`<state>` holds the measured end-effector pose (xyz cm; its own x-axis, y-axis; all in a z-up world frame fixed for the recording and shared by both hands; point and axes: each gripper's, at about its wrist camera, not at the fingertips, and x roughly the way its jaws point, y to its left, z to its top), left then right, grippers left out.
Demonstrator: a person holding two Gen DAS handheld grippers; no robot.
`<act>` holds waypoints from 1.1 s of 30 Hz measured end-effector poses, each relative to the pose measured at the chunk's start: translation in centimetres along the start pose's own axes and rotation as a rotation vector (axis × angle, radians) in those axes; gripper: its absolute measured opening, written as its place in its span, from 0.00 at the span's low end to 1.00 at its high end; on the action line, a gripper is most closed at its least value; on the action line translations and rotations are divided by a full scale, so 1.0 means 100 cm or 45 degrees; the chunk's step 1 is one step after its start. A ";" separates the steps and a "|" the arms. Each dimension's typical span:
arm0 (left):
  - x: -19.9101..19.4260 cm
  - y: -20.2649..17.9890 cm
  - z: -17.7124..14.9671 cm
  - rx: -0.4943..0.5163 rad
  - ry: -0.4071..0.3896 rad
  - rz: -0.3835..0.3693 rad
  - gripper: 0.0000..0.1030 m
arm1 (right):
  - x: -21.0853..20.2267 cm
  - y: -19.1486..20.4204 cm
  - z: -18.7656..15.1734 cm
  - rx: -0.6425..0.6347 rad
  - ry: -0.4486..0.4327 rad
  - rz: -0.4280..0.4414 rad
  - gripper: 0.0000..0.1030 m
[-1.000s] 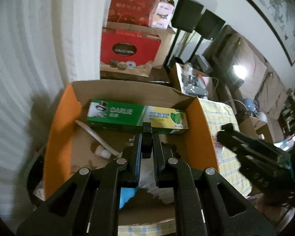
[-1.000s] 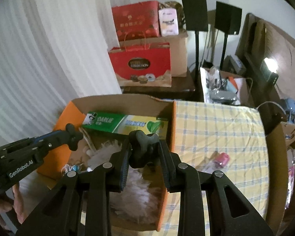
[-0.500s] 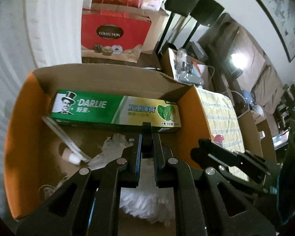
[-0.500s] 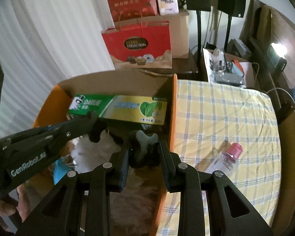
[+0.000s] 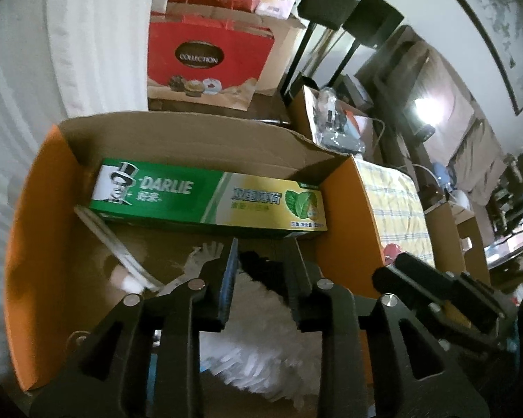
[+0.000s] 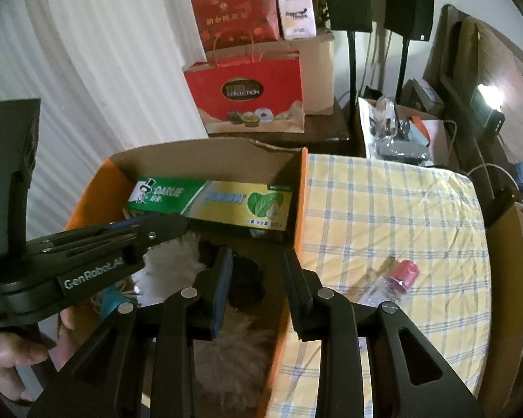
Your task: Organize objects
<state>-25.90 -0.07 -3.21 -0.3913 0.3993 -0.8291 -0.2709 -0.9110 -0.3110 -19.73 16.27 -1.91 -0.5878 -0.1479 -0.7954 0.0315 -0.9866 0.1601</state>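
While over box (image 5: pixel 345 209), left gripper (image 5: pixel 261 261) seen opening, jaws parted, nothing pinched; white fluff (image 5: pixel 261 358) beneath, dark knob (image 5: pixel 258 264) in the gap, untouched. Toothpaste carton (image 5: pixel 205 198) flat against far wall. Right view: right gripper (image 6: pixel 258 275) parted, gripping nothing, dark knob (image 6: pixel 244 278) below. Pink-capped bottle (image 6: pixel 397 278) lying on checked cloth (image 6: pixel 383 209), outside box.

Left gripper (image 5: pixel 261 254): pitched steeply down, jaws opening, nothing clamped between them. Right gripper (image 6: pixel 258 264): pitched steeply down, jaws parted. A hand (image 6: pixel 7 358) grips the left unit's handle.
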 end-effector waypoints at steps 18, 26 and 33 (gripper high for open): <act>-0.051 0.007 -0.016 0.061 -0.148 0.130 0.83 | -0.035 -0.006 -0.002 -0.028 -0.101 -0.099 0.71; -0.066 0.004 -0.028 0.079 -0.206 0.140 0.96 | -0.049 -0.010 -0.006 -0.001 -0.127 -0.099 0.85; -0.083 -0.005 -0.043 0.117 -0.265 0.156 1.00 | -0.060 -0.014 -0.016 -0.008 -0.136 -0.082 1.00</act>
<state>-18.73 -3.38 1.77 -0.5964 0.3075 -0.7415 -0.2853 -0.9446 -0.1623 -14.96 18.38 1.69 -0.6716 -0.0759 -0.7370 -0.0047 -0.9943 0.1066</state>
